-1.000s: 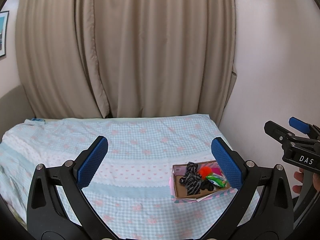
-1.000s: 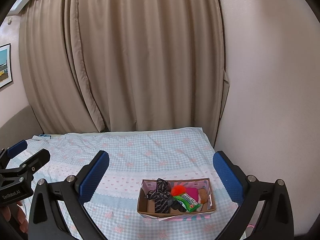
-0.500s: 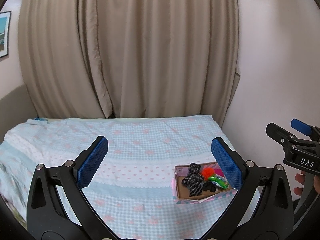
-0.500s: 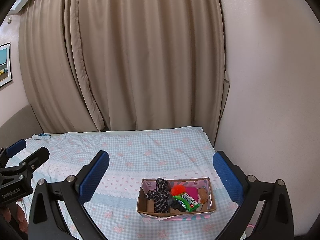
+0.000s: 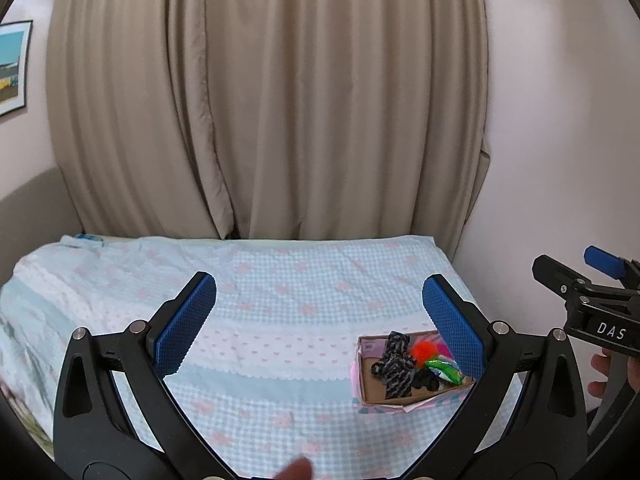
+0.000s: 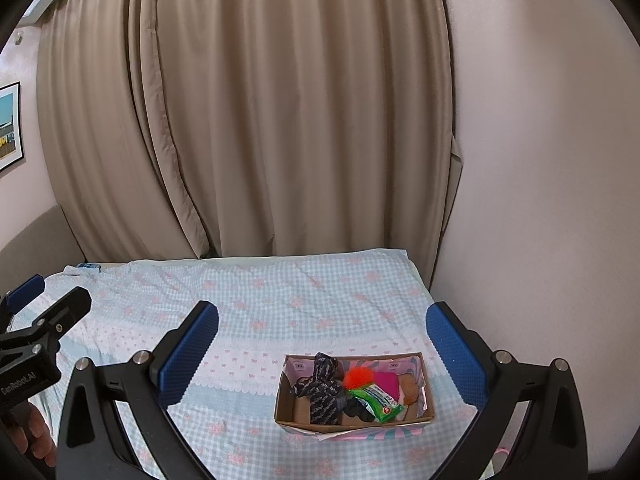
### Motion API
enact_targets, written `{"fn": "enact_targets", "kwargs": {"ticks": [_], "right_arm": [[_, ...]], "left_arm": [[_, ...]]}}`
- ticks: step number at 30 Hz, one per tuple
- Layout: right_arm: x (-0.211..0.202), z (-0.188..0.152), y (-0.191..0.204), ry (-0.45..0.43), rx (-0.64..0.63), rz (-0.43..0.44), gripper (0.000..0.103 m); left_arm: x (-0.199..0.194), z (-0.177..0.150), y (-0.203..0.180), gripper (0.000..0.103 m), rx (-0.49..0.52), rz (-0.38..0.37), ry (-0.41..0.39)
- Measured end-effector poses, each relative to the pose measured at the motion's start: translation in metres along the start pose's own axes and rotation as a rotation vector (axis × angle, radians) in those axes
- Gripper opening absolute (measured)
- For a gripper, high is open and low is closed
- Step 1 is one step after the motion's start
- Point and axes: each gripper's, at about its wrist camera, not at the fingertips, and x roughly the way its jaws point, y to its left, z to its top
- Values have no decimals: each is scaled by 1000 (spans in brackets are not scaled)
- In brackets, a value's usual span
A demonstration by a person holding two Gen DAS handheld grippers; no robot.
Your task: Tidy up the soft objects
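- The left gripper [image 5: 320, 312] hangs above the bed, its two blue-padded fingers [image 5: 186, 322] spread wide apart with nothing between them.
- The right gripper [image 6: 322, 340] is likewise held above the bed with its blue pads [image 6: 456, 354] wide apart and empty; in the left wrist view its black frame marked "DAS" juts in from the right edge.
- The cardboard box [image 6: 352, 420] sits on the bedspread [image 6: 260, 300] toward the right side of the bed, near the wall [image 6: 540, 200]; both grippers are well apart from it.
- Inside the box, a black patterned cloth [image 6: 322, 388] lies crumpled at the left end and rises above the rim.
- An orange fluffy ball [image 6: 357, 377] rests just beside the cloth, at the middle of the box.
- A green packet [image 6: 378, 398] lies tilted across the middle, touching the orange ball and overlapping a dark item whose kind cannot be told.
- A pink item [image 6: 387, 382] lies behind the packet, and a brown item [image 6: 410, 388] sits at the right end.
- A pink paper sheet [image 5: 416, 407] pokes out from beneath the box at its near edge.
- The bedspread is light blue gingham with pink bows and a white lace-edged band across its width.
- Beige curtains [image 5: 280, 100] hang behind the bed, and a framed picture [image 5: 12, 66] hangs on the left wall.
- A person's fingers [image 6: 38, 438] wrap the left gripper's handle at the lower left of the right wrist view.
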Motion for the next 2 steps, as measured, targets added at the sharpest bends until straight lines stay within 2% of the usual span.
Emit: {"fn": "enact_targets", "kwargs": {"ticks": [2], "right_arm": [[4,-1,1,12,2,0,103]], "left_arm": [[1,-2,3,103,-6,-2,4]]}}
